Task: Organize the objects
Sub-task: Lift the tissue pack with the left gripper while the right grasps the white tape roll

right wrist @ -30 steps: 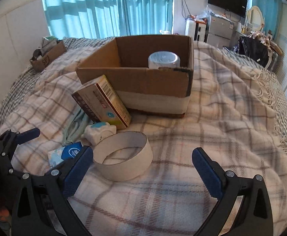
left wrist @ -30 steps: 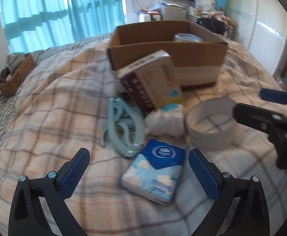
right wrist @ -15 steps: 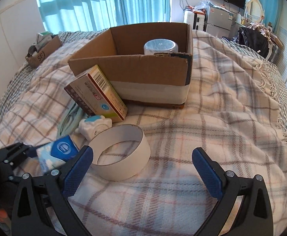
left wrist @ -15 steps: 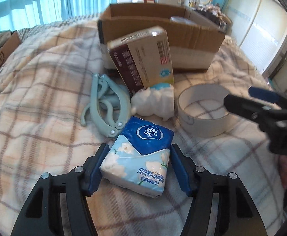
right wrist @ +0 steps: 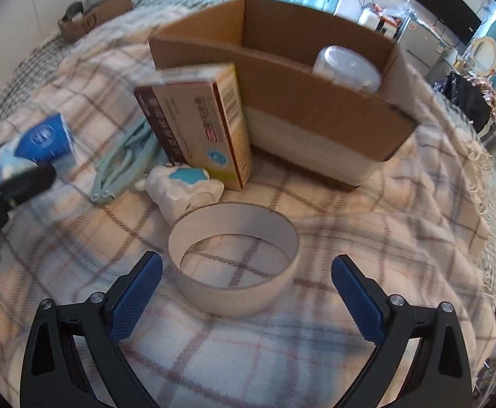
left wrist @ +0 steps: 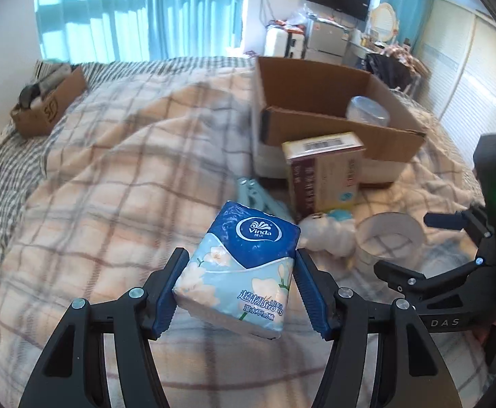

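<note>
My left gripper (left wrist: pixel 241 285) is shut on a blue Vinda tissue pack (left wrist: pixel 244 265) and holds it above the plaid blanket; the pack also shows in the right wrist view (right wrist: pixel 40 144). My right gripper (right wrist: pixel 246 292) is open, its fingers either side of a white cardboard ring (right wrist: pixel 234 258) that lies on the bed. An open cardboard box (right wrist: pixel 315 102) holds a clear round container (right wrist: pixel 348 64). A brown-and-tan carton (right wrist: pixel 200 119) leans against the box. A white and blue plush toy (right wrist: pixel 183 190) and a pale green folding hanger (right wrist: pixel 125 163) lie in front of the carton.
A small cardboard box (left wrist: pixel 44 105) with clutter sits at the far left edge of the bed. Blue curtains, a TV and furniture stand beyond the bed. The plaid blanket (left wrist: pixel 112 204) covers the whole surface.
My left gripper has closed on the tissue pack and lifted it off the blanket. My right gripper has moved forward and down, so the ring now lies between its open fingers.
</note>
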The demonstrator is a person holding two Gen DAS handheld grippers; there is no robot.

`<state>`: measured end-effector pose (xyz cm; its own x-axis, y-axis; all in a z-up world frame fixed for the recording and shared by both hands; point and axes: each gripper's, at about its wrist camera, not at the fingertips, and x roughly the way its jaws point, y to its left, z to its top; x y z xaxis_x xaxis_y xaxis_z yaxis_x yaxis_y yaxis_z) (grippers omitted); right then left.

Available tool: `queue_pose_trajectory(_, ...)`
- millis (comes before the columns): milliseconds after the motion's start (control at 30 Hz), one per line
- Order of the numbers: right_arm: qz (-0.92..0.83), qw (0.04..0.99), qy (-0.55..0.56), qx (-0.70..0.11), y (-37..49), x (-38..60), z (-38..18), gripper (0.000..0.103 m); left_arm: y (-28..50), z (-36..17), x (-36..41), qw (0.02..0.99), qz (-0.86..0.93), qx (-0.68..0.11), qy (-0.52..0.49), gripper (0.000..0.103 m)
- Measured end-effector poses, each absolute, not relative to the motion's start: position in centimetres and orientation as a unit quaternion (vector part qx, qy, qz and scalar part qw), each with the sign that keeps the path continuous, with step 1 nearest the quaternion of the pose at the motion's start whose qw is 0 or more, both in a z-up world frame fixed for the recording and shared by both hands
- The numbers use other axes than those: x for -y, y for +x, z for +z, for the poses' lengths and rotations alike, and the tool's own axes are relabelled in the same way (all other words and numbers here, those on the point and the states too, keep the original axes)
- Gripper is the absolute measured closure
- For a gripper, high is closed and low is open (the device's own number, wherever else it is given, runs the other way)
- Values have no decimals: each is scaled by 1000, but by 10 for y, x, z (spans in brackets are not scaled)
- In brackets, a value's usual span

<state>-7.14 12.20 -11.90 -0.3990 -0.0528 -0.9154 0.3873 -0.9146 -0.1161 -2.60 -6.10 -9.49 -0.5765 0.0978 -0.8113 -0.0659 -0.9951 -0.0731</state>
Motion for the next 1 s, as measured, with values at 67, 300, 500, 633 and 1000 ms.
queue_pose_trajectory(67, -816, 139, 541, -151, -74, -122, -130, 14, -33, -110, 66, 44, 876, 30, -479, 39)
queue_pose_trajectory(300, -835, 135, 514, -141, -67, -128, -120, 20, -30, -119, 61, 51, 874, 17, -483, 39)
queue_pose_trajectory(500, -857, 136, 487, -102, -49, -142, -97, 20, -21, -111, 63, 29, 881, 28, -472, 39)
queue_pose_trajectory(633, -873, 130, 465, -76, -33, -154, -77, 20, -12, -103, 62, 27, 881, 38, -471, 38)
queue_pose_trajectory(1000, -915, 118, 385, -19, -19, -189, 5, 20, -24, -40, 40, 46, 886, 32, -461, 39)
